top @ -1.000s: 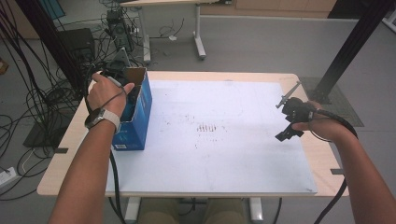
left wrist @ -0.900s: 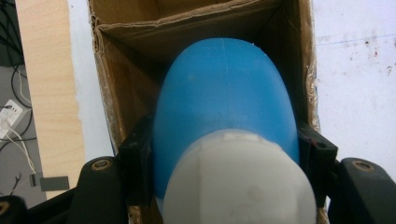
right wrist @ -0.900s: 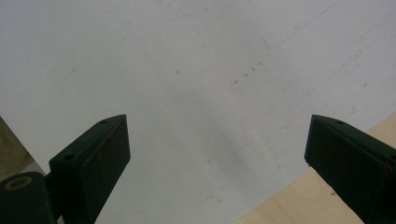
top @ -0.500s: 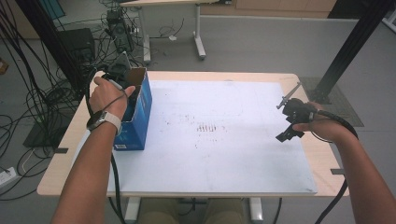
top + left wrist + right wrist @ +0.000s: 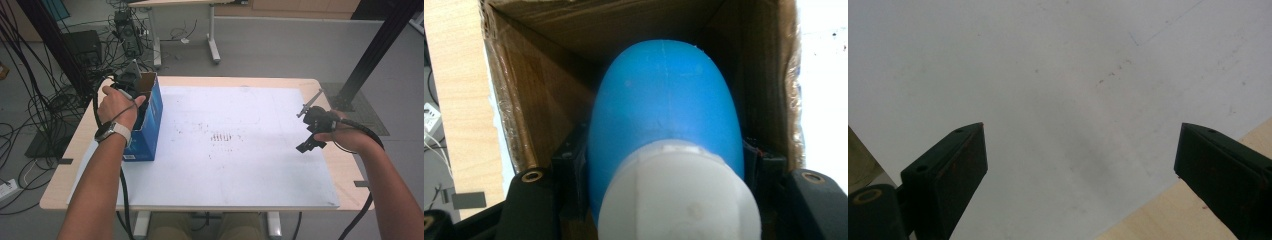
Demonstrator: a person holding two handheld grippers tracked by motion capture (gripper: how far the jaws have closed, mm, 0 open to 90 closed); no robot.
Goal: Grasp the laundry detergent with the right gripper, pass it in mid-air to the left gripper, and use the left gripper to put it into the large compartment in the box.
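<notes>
The left claw [image 5: 131, 80] has been lowered deeper into the blue box [image 5: 150, 125] at nine o'clock, clamped on a blue bottle [image 5: 664, 105]; release seems imminent. The right claw [image 5: 311, 125] is held open.

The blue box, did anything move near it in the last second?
Hardly. The left hand shifted a little toward the table's far edge, staying over the open blue box. The left gripper holds a blue bottle inside the box. The box, the white sheet and the open right gripper stayed put.
</notes>
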